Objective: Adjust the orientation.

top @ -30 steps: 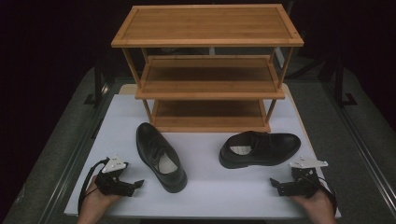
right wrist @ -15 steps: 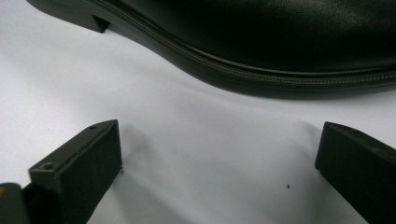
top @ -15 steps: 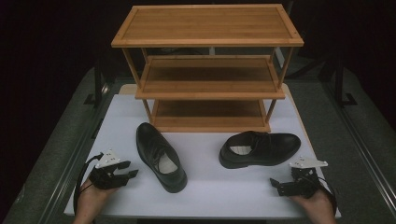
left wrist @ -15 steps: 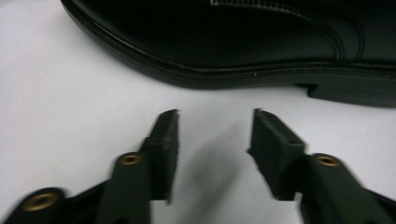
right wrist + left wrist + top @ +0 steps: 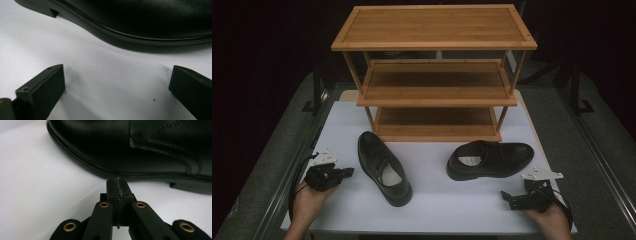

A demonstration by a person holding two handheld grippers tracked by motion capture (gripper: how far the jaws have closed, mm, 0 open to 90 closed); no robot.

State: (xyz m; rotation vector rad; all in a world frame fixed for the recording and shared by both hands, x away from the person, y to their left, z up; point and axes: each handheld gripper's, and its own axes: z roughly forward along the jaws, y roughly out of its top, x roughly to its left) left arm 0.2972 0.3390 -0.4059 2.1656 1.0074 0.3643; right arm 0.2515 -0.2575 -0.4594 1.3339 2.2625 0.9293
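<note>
At the lower left of the high view, the left gripper (image 5: 343, 173), jaws closed on nothing, has edged back from the left shoe (image 5: 384, 167) on the table (image 5: 437, 205), while the right gripper (image 5: 508, 198), jaws open, waits below the right shoe (image 5: 489, 159), so neither shoe is grasped yet.

High view overhead, facing forward; gripper views close, table-level, sharing shoes.

left shoe (image 5: 140, 147): toe and heel cut off by frame | right shoe (image 5: 140, 22): upper cut off
</note>
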